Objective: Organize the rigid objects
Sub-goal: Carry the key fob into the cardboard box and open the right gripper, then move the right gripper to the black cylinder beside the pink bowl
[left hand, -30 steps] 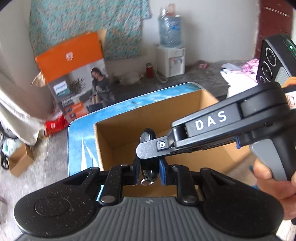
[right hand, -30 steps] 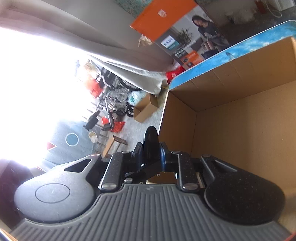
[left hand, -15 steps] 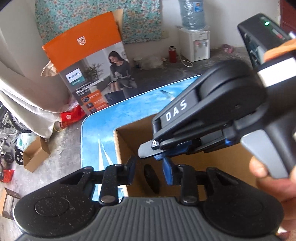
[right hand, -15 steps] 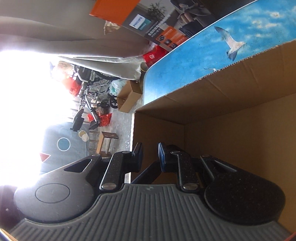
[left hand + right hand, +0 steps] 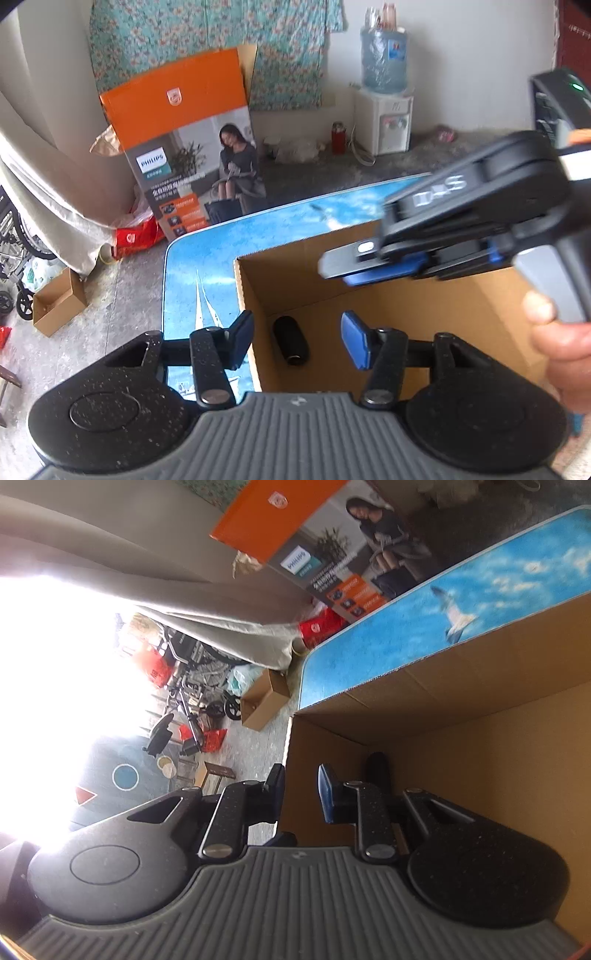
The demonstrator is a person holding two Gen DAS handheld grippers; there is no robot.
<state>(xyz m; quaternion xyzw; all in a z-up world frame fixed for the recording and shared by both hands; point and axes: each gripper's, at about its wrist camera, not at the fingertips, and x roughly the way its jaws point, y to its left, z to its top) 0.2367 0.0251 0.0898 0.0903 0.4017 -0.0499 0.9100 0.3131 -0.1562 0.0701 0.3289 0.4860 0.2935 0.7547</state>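
We're over the box (image 5: pixel 436 306), an open cardboard carton on the table (image 5: pixel 207 258), whose blue top carries a sky-and-seagull print. The fob (image 5: pixel 290 340), a small dark oval thing, lies on the box floor near the left wall, at about 12 o'clock from the left gripper (image 5: pixel 297 341) and free of both fingers. That gripper's jaws are opening, about half spread, with nothing pressed between them; its left finger hangs outside the box wall, its right finger inside. The right gripper (image 5: pixel 334 267) reaches in from 3 o'clock in the left wrist view, above the box and blurred, with a hand (image 5: pixel 561 343) on its grey trigger. Its jaws stand narrow and empty, a slim gap between the pads. From the right wrist view, the right gripper (image 5: pixel 301 792) straddles the near box edge, and the fob (image 5: pixel 377 771) shows dark just beyond the blue pad.

Beyond the table, at 11 o'clock, a tall orange carton (image 5: pixel 184 147) leans on floral cloth. At 1 o'clock a water dispenser (image 5: pixel 384 96) stands on the grey floor. A small open box (image 5: pixel 59 302) sits at 9 o'clock.
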